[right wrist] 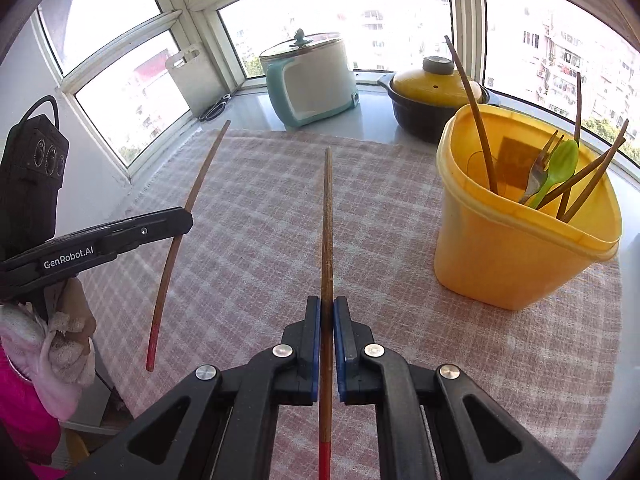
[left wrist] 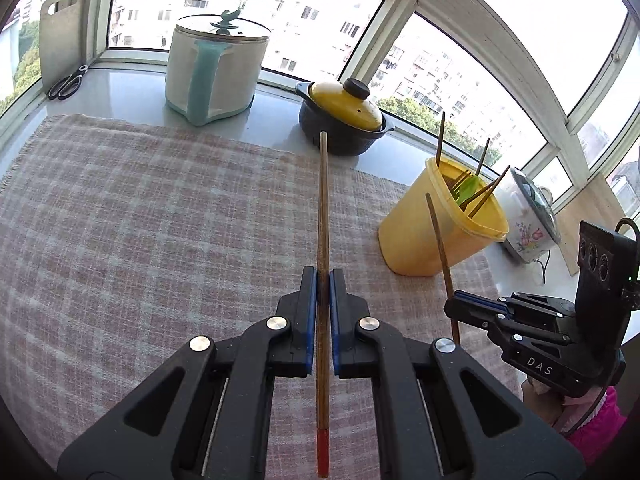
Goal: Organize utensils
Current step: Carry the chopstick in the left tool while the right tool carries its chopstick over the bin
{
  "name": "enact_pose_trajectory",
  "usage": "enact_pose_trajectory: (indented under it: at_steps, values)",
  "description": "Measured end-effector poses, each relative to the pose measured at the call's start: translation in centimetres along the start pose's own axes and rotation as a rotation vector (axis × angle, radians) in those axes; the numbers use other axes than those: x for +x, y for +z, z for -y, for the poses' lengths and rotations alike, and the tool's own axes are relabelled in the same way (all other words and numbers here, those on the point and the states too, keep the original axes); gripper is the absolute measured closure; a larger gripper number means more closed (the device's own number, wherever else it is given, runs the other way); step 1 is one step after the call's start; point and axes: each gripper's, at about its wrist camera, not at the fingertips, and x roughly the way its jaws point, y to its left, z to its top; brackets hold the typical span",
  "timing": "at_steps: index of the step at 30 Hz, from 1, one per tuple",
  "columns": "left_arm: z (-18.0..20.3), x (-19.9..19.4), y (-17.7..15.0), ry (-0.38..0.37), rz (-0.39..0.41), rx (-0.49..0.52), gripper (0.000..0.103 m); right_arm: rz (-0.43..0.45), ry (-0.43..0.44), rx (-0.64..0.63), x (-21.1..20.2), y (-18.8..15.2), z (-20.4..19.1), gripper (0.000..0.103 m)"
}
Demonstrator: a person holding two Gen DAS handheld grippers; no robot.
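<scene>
Left gripper [left wrist: 323, 280]: you clamp one chopstick [left wrist: 322, 216], pointing 12 o'clock.
Right gripper [right wrist: 327, 308]: clamped on the other chopstick [right wrist: 327, 216], also 12 o'clock.
Yellow bin [right wrist: 516, 240]: 2 o'clock from your right fingers, the nearer hand.

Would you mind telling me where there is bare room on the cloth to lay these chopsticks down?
The checked cloth is bare from the yellow tub across to the window-side edge, and back to the white-and-teal cooker. It is crowded at the tub, which holds chopsticks, a fork and a green spoon, and behind it by the yellow-lidded pot.
</scene>
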Motion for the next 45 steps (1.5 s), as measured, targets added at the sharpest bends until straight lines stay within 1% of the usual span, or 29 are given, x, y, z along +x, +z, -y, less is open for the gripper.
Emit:
enact_pose_trajectory:
  at_steps: [4,11,16,20,28,34,39,45]
  values:
    - [2.4,-0.2,1.4,-0.033,0.035,0.036,0.099,0.059,-0.016,0.027,-2.8,0.3,1.4,0.099]
    - [6.0,1.0,4.0,-0.079,0.065,0.090,0.099,0.157,-0.072,0.078,-6.9,1.3,4.7,0.099]
    - [8.8,1.9,6.0,-0.094,0.100,0.135,0.099,0.206,-0.115,0.113,-9.0,2.4,7.2,0.099]
    - [10.5,3.0,7.7,-0.109,0.121,0.152,0.099,0.234,-0.143,0.121,-10.0,3.7,8.6,0.099]
    - [13.6,5.5,11.0,-0.126,0.152,0.174,0.099,0.269,-0.157,0.115,-10.4,6.9,11.0,0.099]
    - [14.8,7.6,13.1,-0.128,0.165,0.165,0.099,0.290,-0.162,0.134,-9.8,9.3,12.8,0.099]
    - [15.4,9.6,14.0,-0.126,0.164,0.150,0.099,0.295,-0.168,0.140,-8.9,11.1,14.2,0.099]
    - [16.0,11.3,14.5,-0.117,0.162,0.153,0.099,0.288,-0.170,0.136,-7.0,12.2,15.1,0.100]
